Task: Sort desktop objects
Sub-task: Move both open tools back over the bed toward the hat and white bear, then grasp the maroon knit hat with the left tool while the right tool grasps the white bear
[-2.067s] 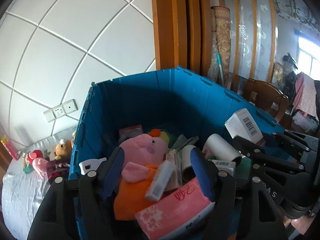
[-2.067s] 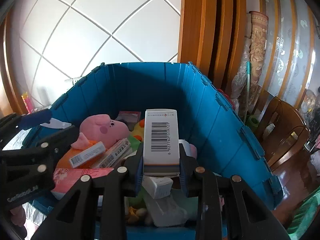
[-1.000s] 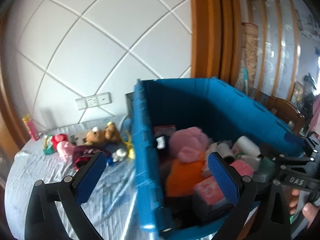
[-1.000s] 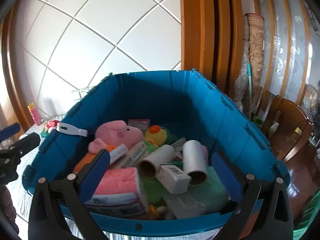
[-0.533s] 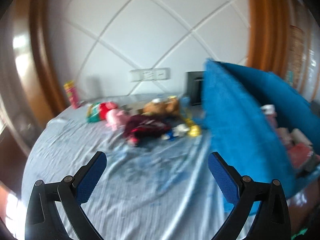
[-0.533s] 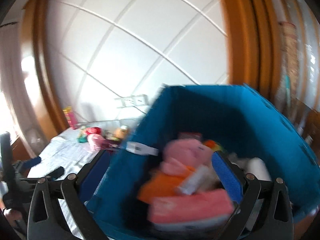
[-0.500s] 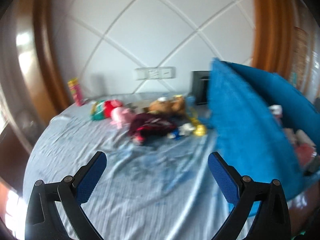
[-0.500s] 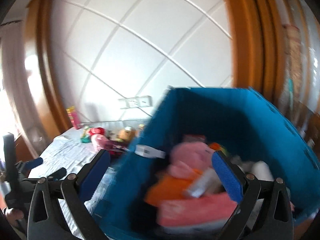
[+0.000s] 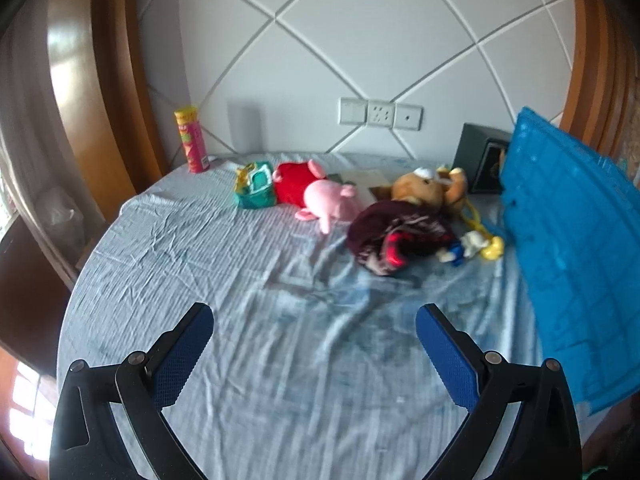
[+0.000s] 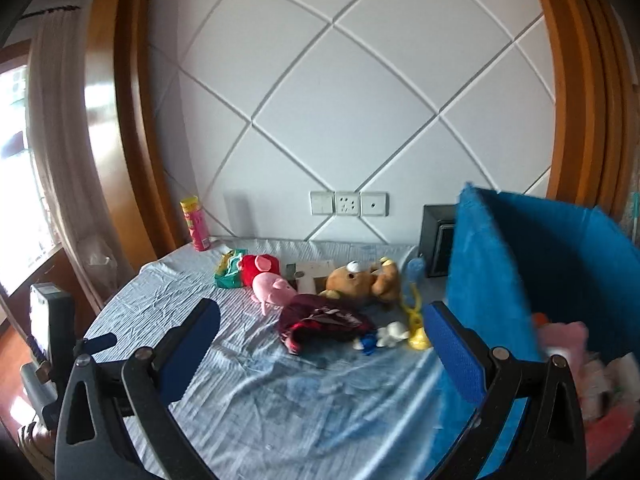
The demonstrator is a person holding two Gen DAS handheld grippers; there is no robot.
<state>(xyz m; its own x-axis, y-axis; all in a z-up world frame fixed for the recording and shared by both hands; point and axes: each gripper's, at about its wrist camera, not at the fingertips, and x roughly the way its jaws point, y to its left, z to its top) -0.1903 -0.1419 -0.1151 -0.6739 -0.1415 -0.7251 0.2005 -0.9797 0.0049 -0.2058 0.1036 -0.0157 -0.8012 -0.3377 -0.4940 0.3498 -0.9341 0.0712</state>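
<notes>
Toys lie at the far side of a round table with a pale blue cloth [image 9: 224, 264]: a pink pig plush in red [image 9: 316, 194], a brown bear plush [image 9: 424, 188], a dark red cloth bundle [image 9: 400, 236], a green pouch [image 9: 256, 186] and small yellow and white toys [image 9: 476, 246]. The same pig [image 10: 272, 282], bear [image 10: 356, 276] and bundle [image 10: 324, 322] show in the right wrist view. A blue crate [image 9: 572, 240] stands at the right, with items inside it [image 10: 568, 336]. My left gripper [image 9: 314, 354] and right gripper [image 10: 320, 346] are open and empty, above the cloth.
A red and yellow snack can [image 9: 191, 140] stands at the back left near the wall. A dark box [image 9: 478, 158] sits behind the crate. Wall sockets [image 9: 380, 114] are above the table. The left gripper's body [image 10: 52, 336] shows at the left in the right wrist view.
My right gripper has let go of the white barcode box into the crate. Both grippers have swung left from over the crate to face the table and toys.
</notes>
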